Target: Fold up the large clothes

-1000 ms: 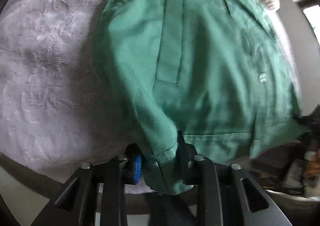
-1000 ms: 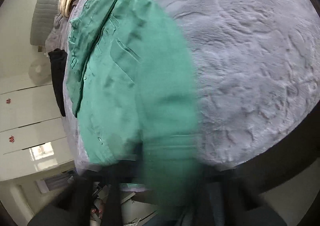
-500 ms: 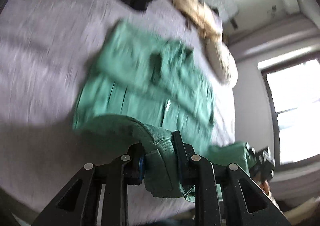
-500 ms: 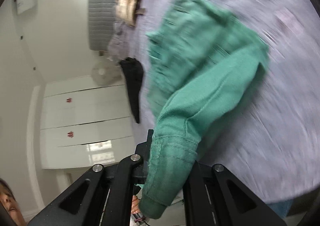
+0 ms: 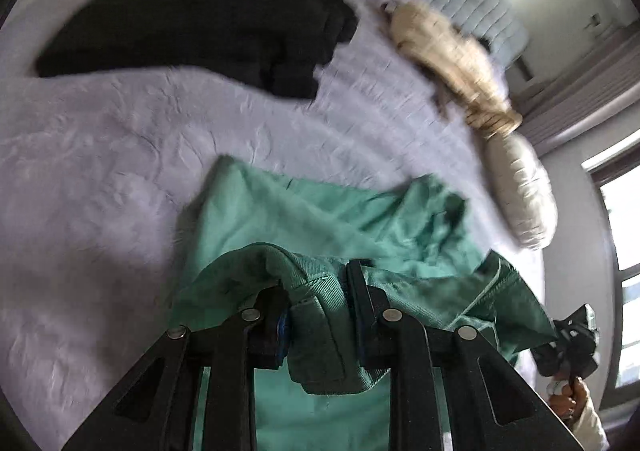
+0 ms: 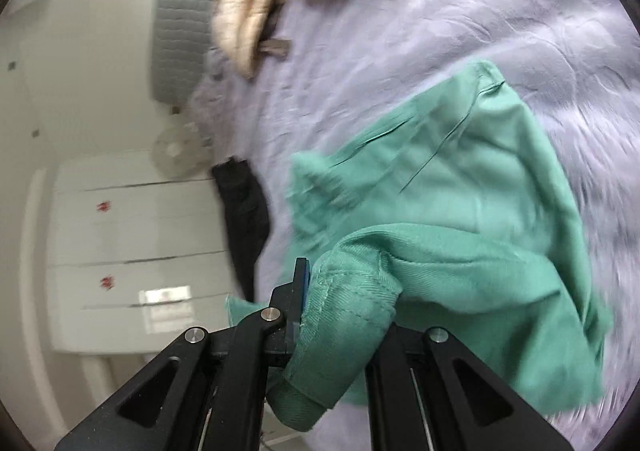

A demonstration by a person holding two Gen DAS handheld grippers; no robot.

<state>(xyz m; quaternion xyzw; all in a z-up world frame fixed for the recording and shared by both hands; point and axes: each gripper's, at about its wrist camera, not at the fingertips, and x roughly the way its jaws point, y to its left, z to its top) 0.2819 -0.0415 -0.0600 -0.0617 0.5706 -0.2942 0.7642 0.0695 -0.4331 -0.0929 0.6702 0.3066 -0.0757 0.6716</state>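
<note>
Both sets of jaws are clamped on thick hemmed folds of the green garment (image 5: 320,211): the left gripper (image 5: 316,315) at lower centre of its view, the right gripper (image 6: 344,311) likewise. Most of the cloth lies mid-frame on the lilac bedspread (image 5: 100,155). A black garment (image 5: 200,23) lies upper left, a beige one (image 5: 452,63) upper right.

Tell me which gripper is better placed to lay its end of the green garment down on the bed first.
Neither clearly. The left gripper and right gripper are each clamped on a hem of the green garment, lifted above the lilac bedspread. Lowering both together looks most sensible.
</note>
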